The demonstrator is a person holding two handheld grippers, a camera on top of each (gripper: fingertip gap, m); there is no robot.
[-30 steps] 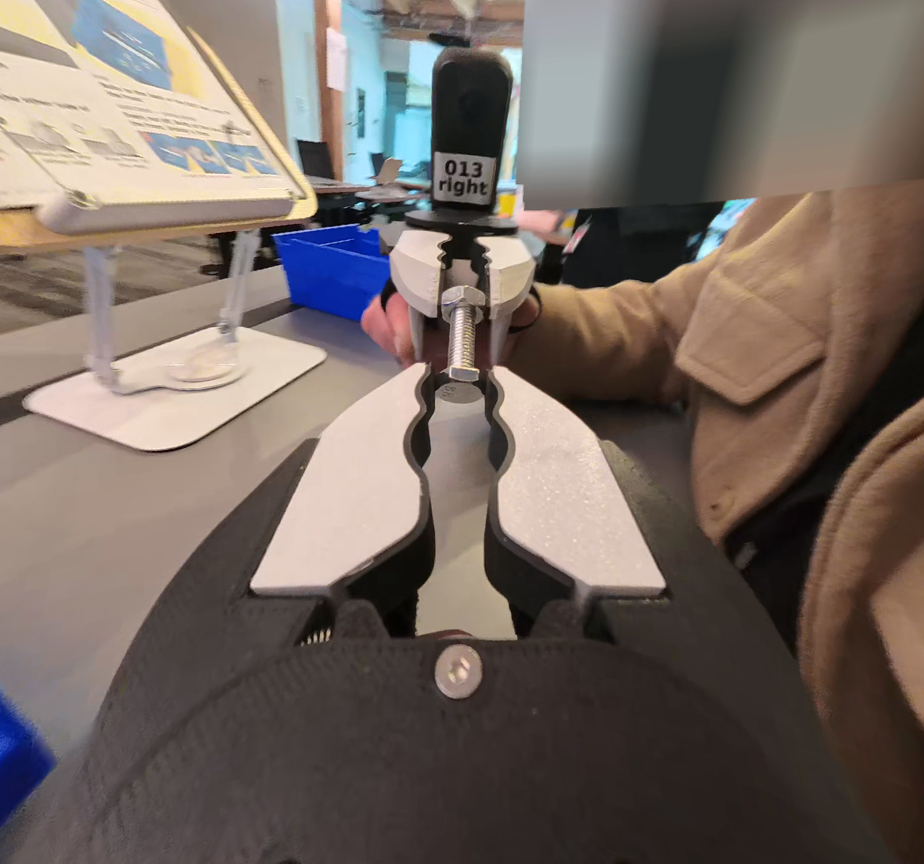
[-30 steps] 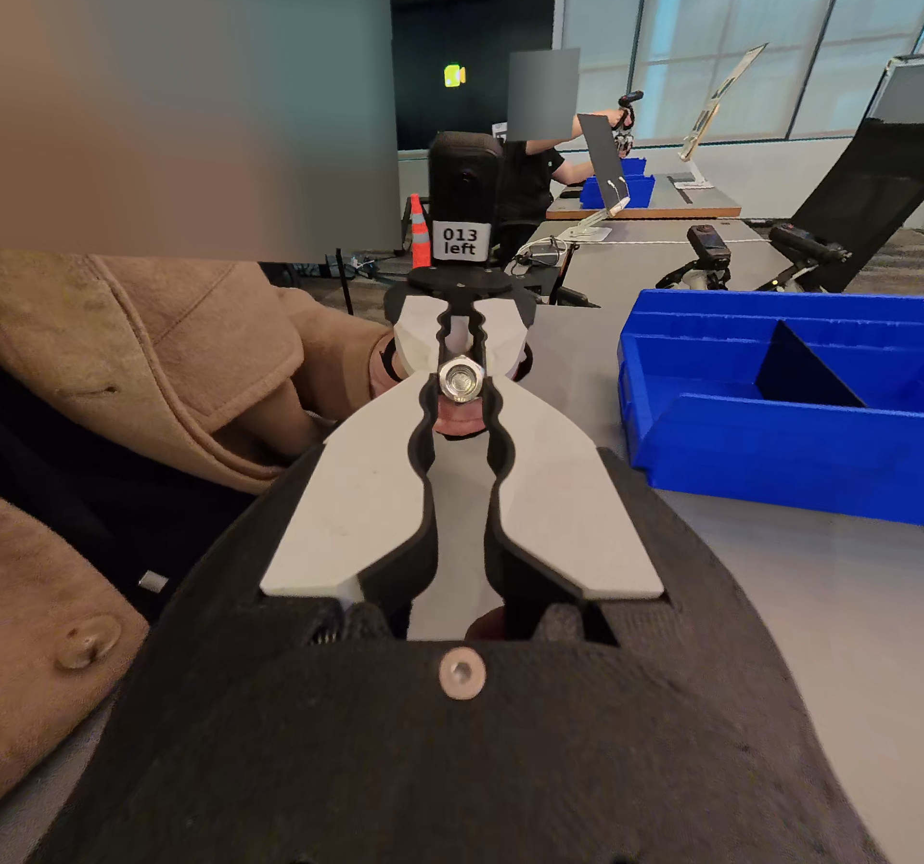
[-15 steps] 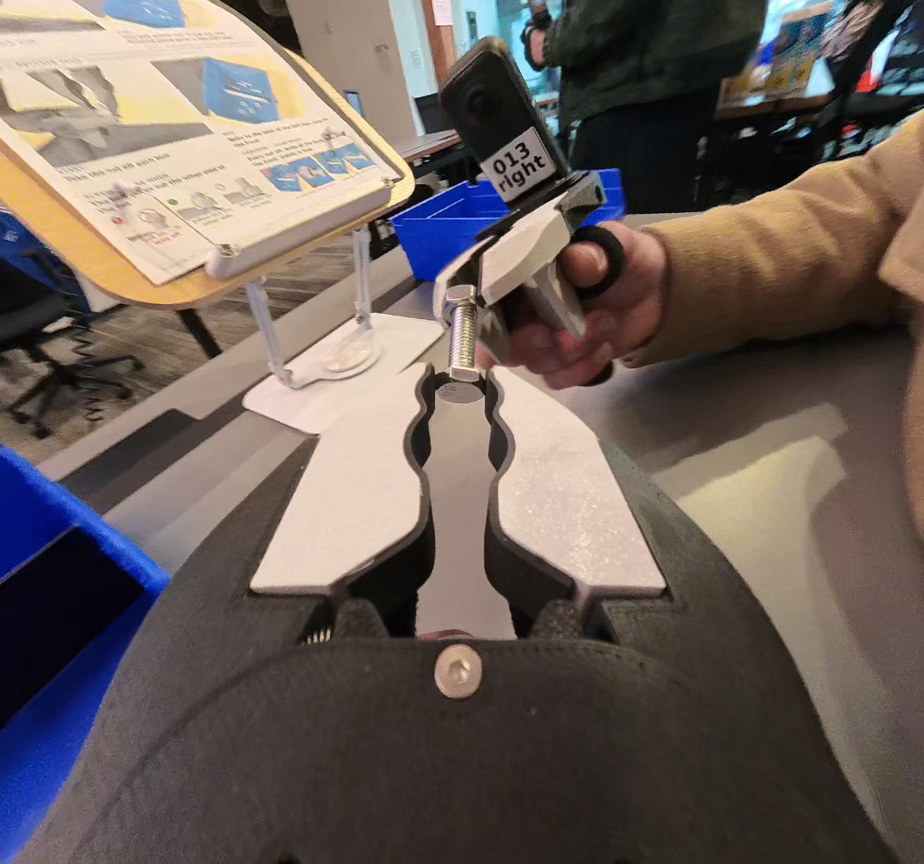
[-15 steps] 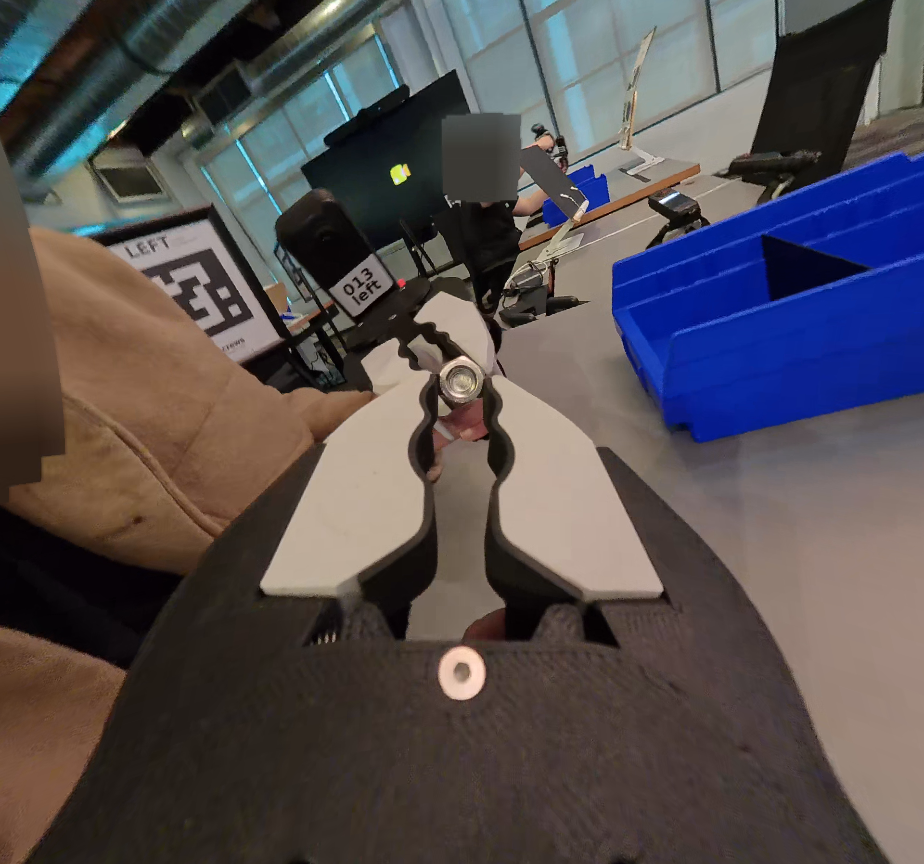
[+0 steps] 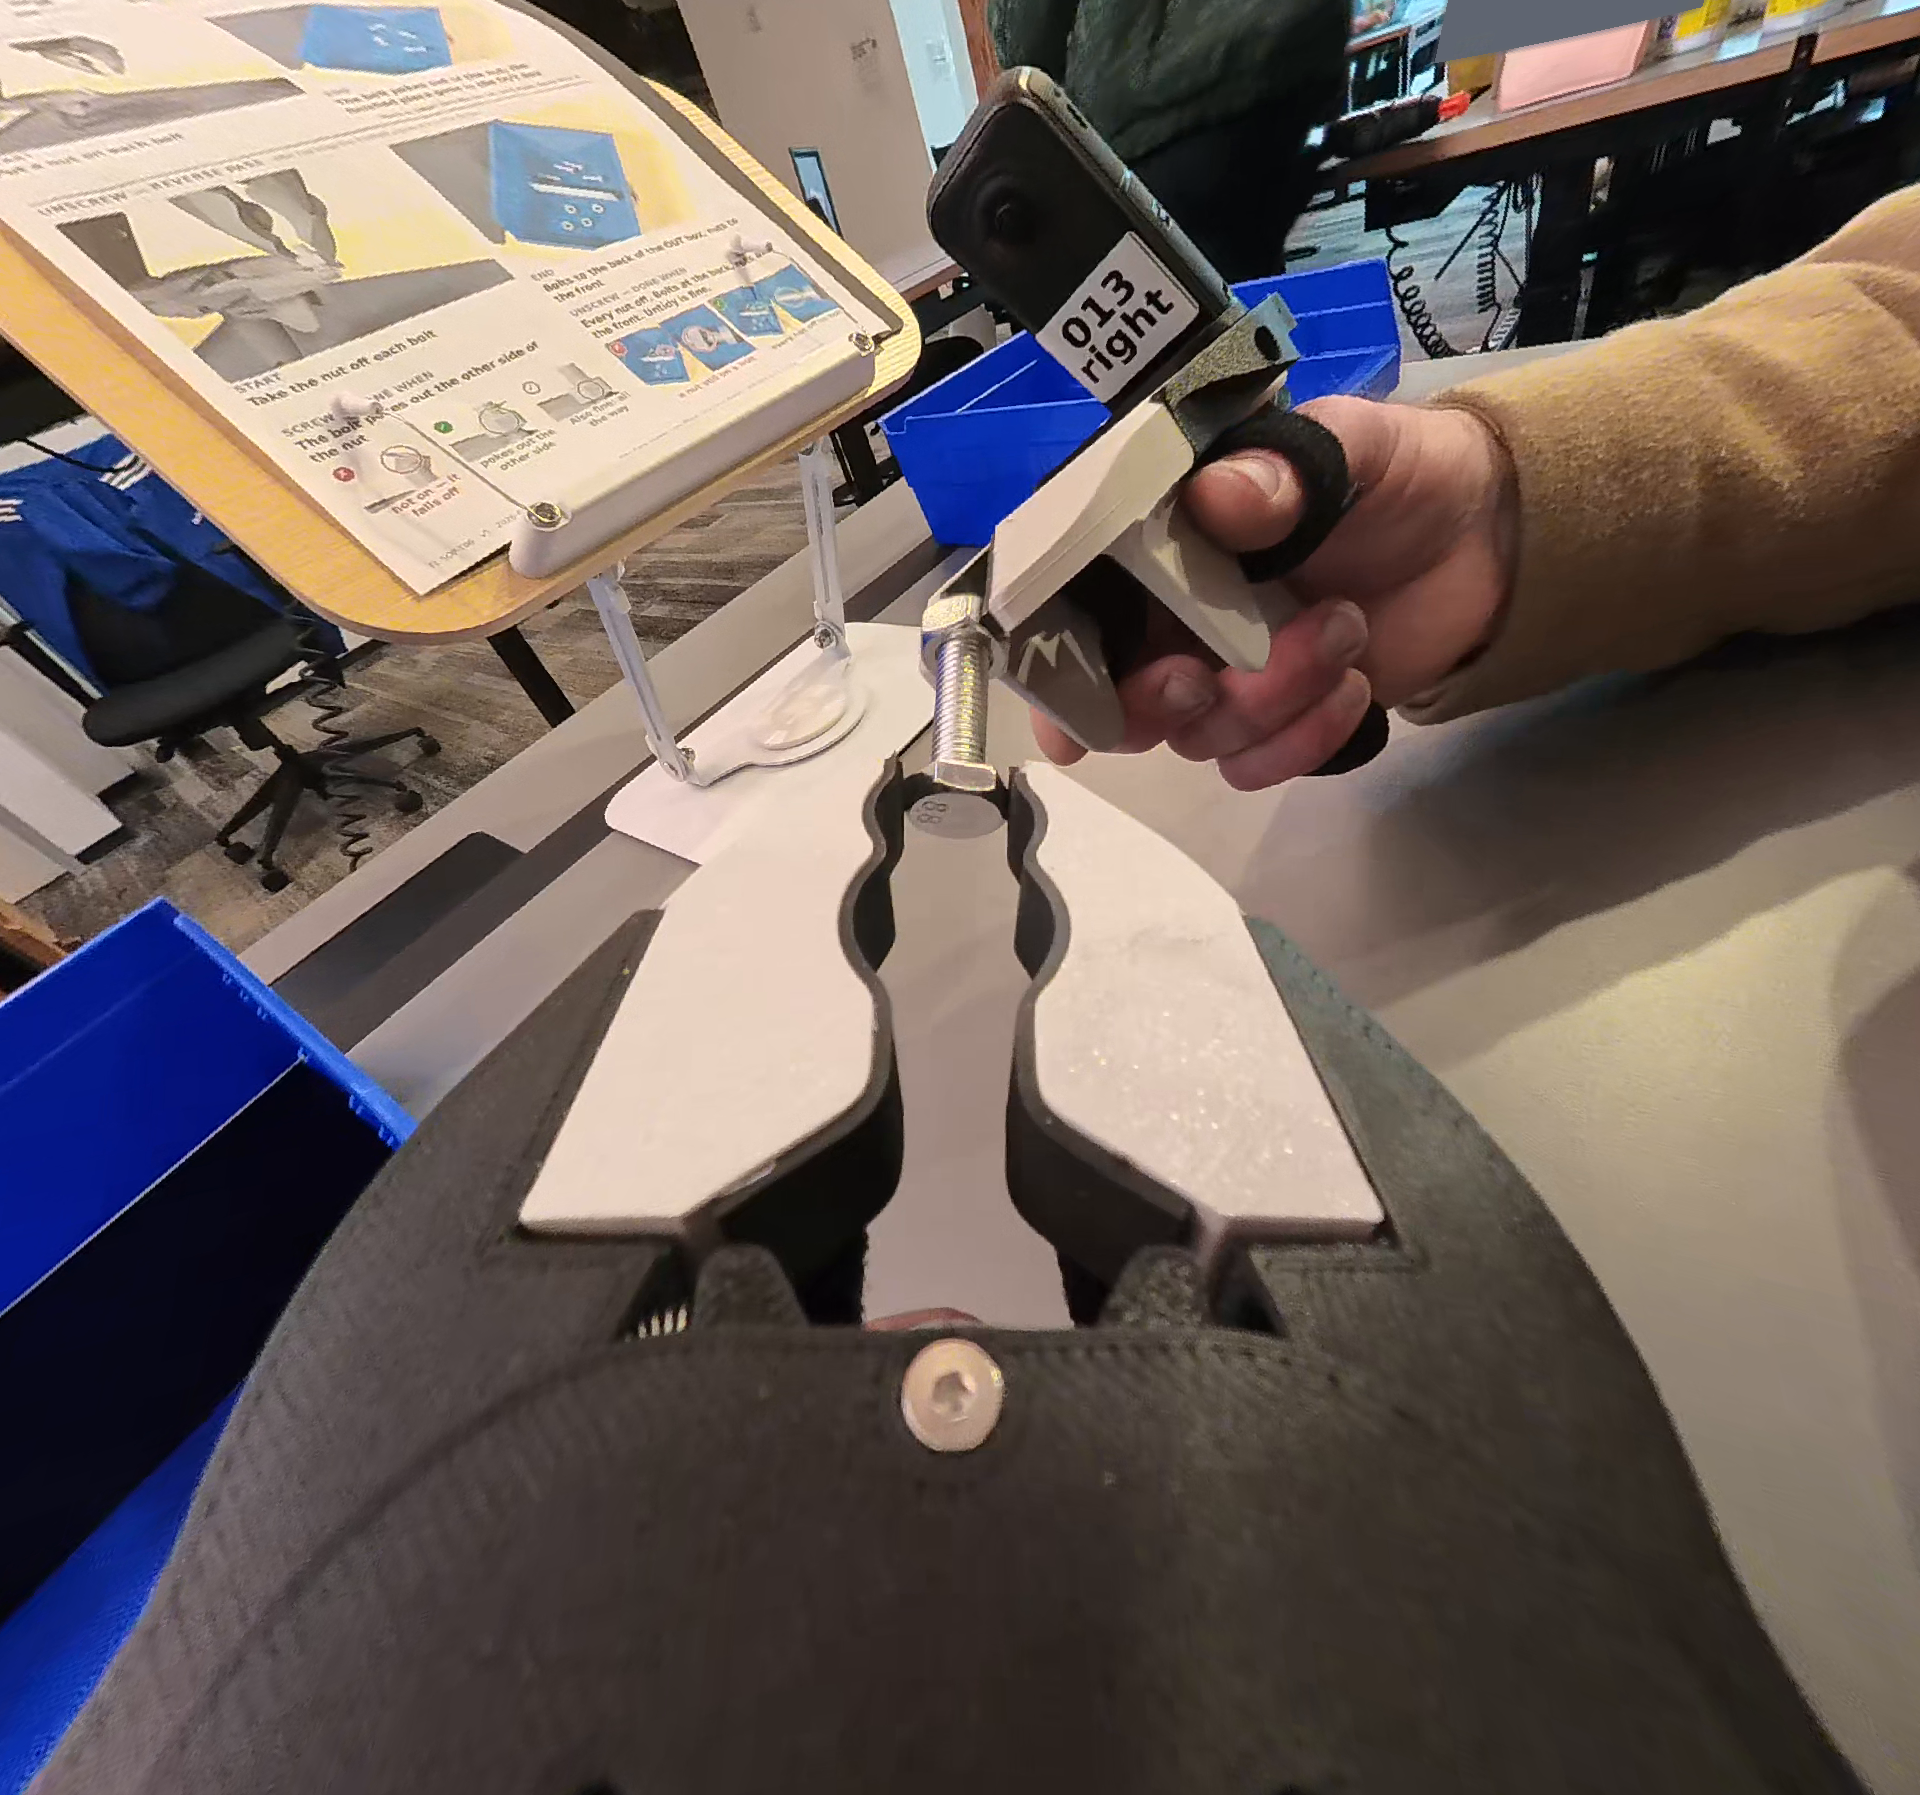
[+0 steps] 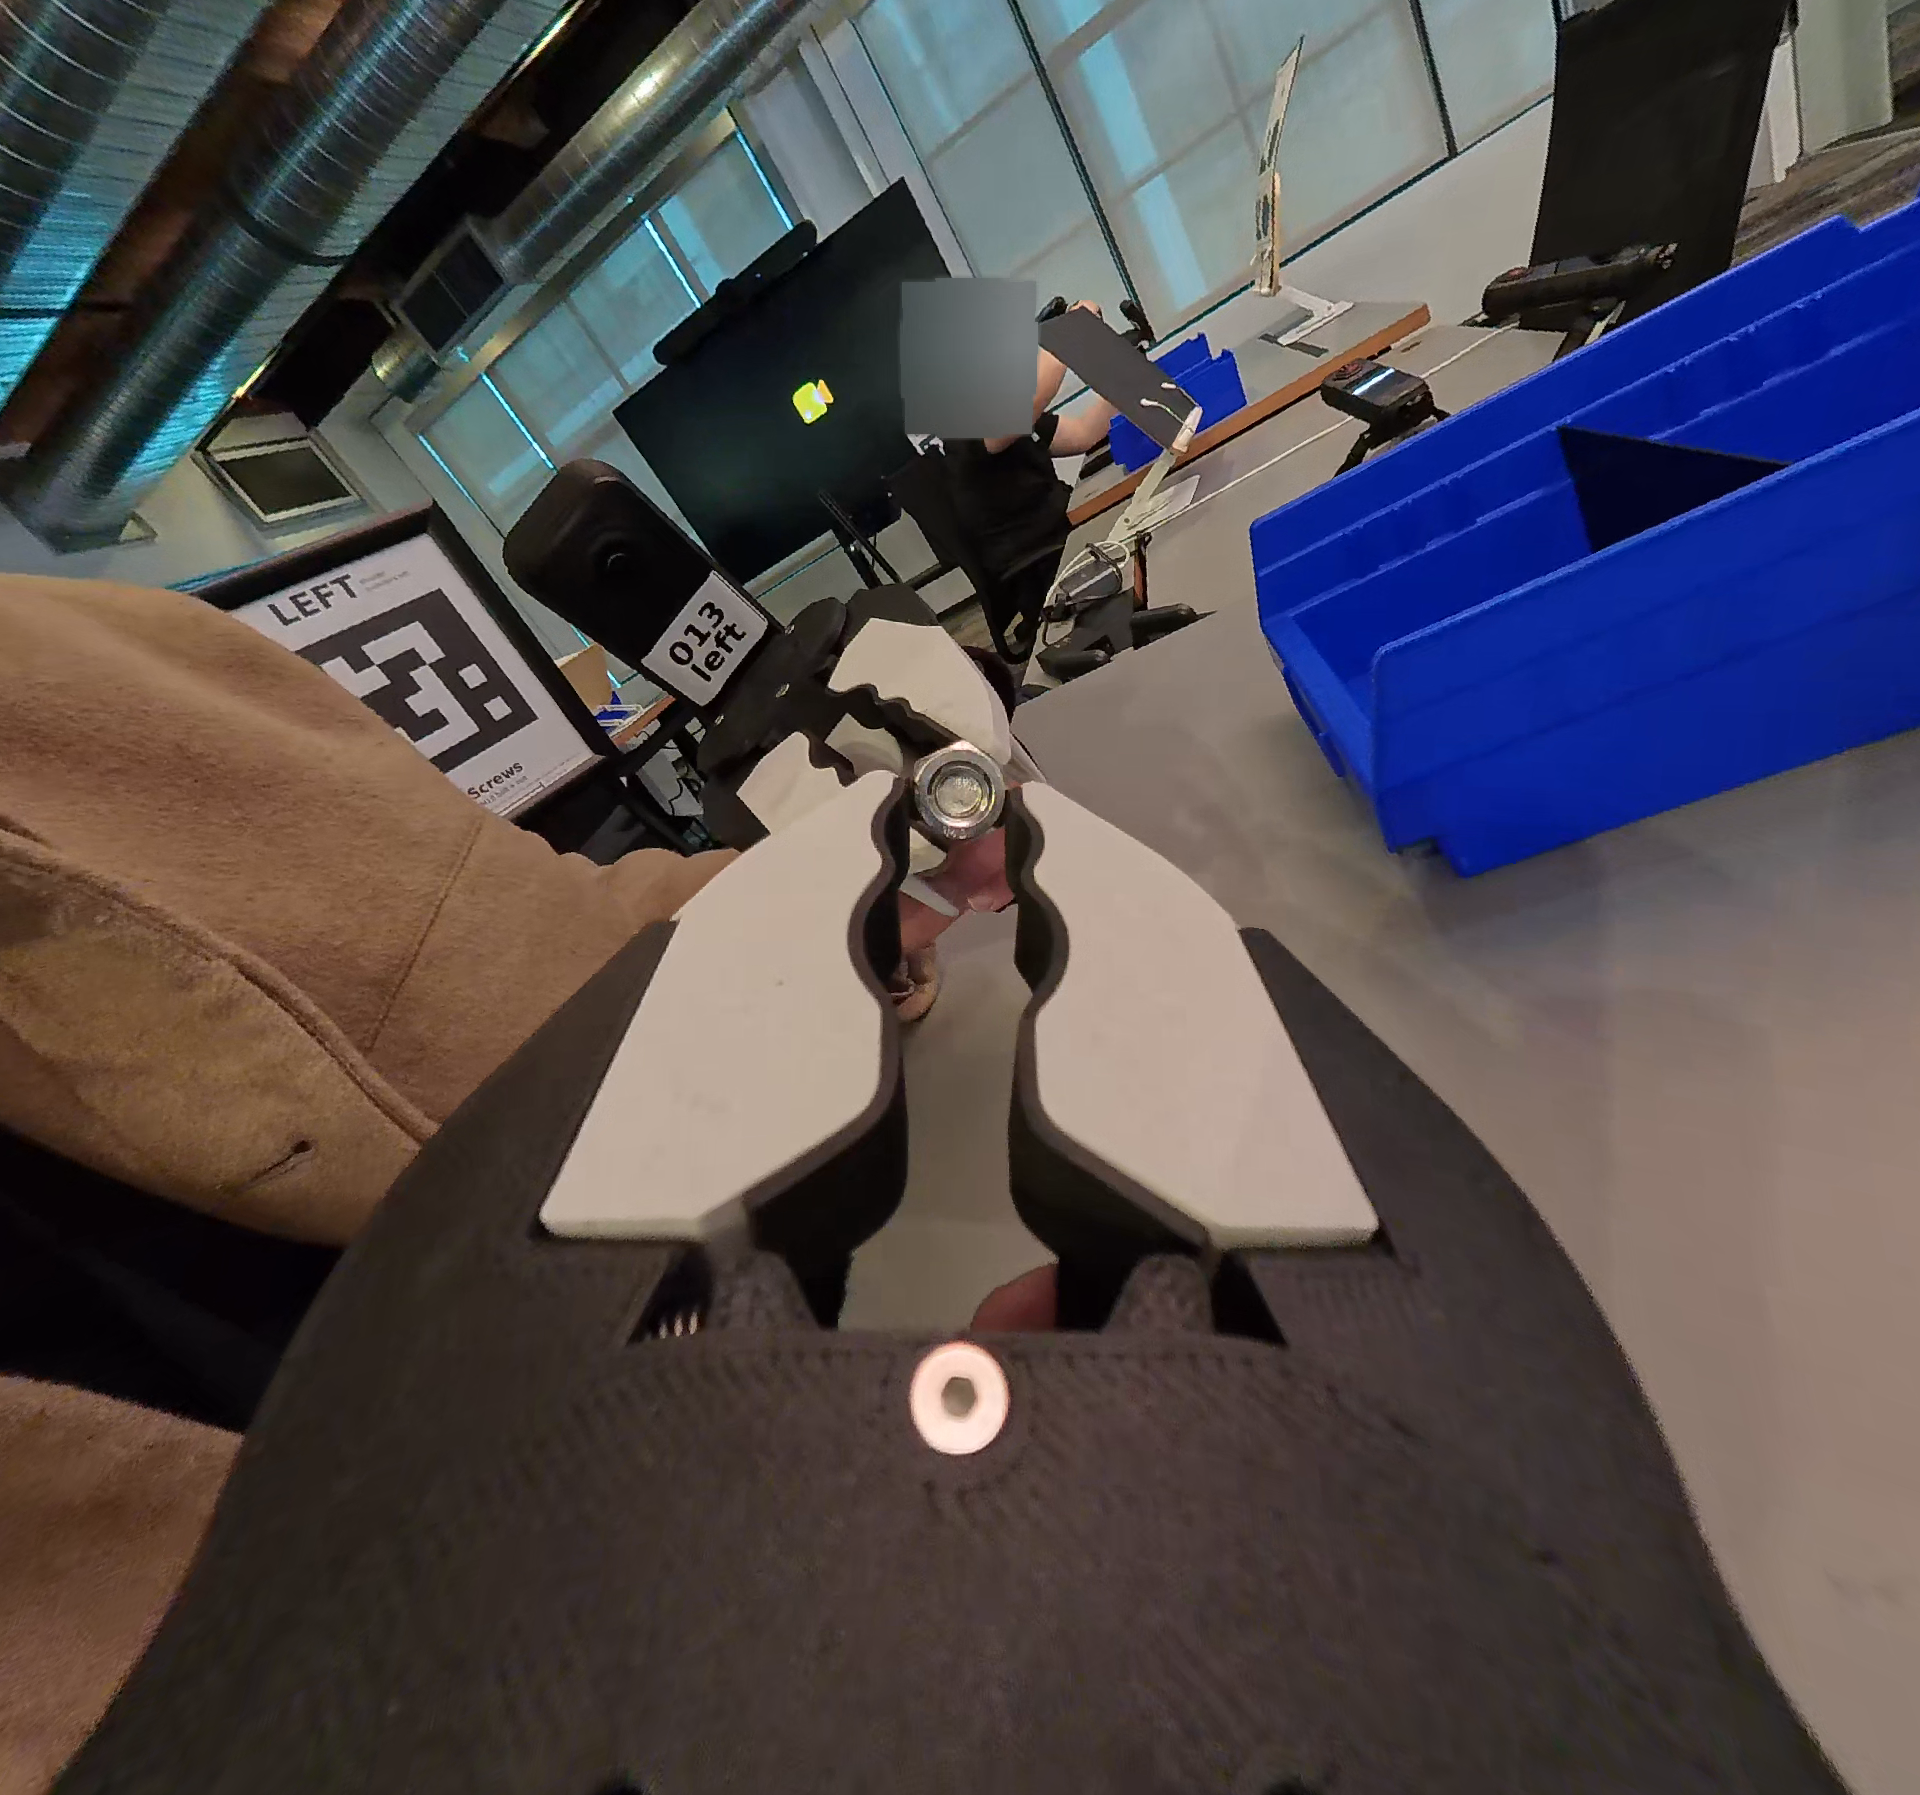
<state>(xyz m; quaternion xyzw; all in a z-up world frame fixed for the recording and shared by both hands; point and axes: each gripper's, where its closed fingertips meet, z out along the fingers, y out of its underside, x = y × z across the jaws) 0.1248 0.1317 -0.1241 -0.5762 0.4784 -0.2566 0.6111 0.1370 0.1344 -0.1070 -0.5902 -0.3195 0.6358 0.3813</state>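
Observation:
A silver bolt (image 5: 961, 696) stands upright between the two grippers above the grey table (image 5: 1558, 914). My left gripper (image 5: 954, 789) is shut on the bolt's hex head at its fingertips. A nut (image 5: 951, 618) sits at the top of the threaded shaft. My right gripper (image 5: 992, 628), held in a hand with a tan sleeve, comes in tilted from the right and is shut on that nut. In the right wrist view the nut (image 6: 954, 795) shows end-on between the right gripper's (image 6: 956, 800) tips, with the left gripper (image 6: 940, 753) just behind it.
An instruction board (image 5: 416, 239) on a white stand (image 5: 790, 769) is at the back left. One blue bin (image 5: 997, 415) is behind the grippers and another (image 5: 125, 1070) at the near left. A divided blue bin (image 6: 1610, 623) lies right of the right gripper. A person stands behind the table. My two grippers' fingertips are within a few centimetres of each other.
Both grippers have swung and tilted together, still joined by the bolt. The right gripper now leans in from the right instead of facing head-on. The near-left blue bin has come into view.

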